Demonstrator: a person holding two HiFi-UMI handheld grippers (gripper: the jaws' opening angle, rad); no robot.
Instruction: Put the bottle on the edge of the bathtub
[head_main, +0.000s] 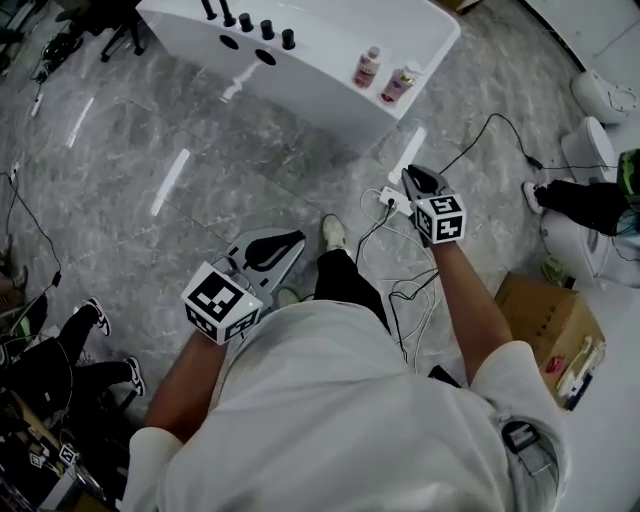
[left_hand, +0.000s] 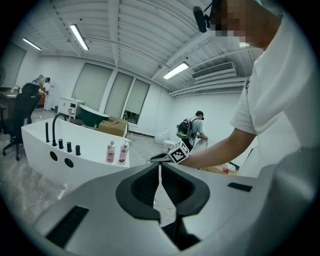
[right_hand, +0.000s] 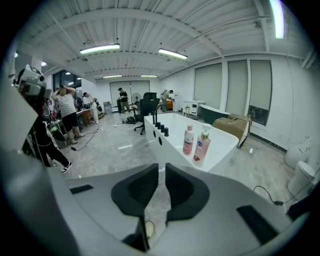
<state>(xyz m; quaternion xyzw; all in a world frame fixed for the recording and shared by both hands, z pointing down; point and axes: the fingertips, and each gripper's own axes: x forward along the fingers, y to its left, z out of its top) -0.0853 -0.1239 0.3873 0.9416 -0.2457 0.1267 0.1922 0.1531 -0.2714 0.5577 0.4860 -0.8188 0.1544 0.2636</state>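
Observation:
Two bottles stand upright on the rim of the white bathtub (head_main: 322, 92): a pink-labelled bottle (head_main: 367, 67) and a pump bottle (head_main: 400, 82) beside it. The right gripper view looks at both, the pink bottle (right_hand: 188, 140) and the pump bottle (right_hand: 202, 145), well beyond the jaws. My right gripper (head_main: 411, 176) hangs over the floor short of the tub; its jaws (right_hand: 161, 167) stand a narrow gap apart with nothing between them. My left gripper (head_main: 296, 240) is lower left, near my knee, shut and empty (left_hand: 160, 167).
A power strip with cables (head_main: 393, 200) lies on the marble floor below the right gripper. A cardboard box (head_main: 545, 320) and toilets (head_main: 600, 95) are at the right. Black tap fittings (head_main: 255, 25) line the tub's far rim. Other people's legs (head_main: 70, 335) show at the left.

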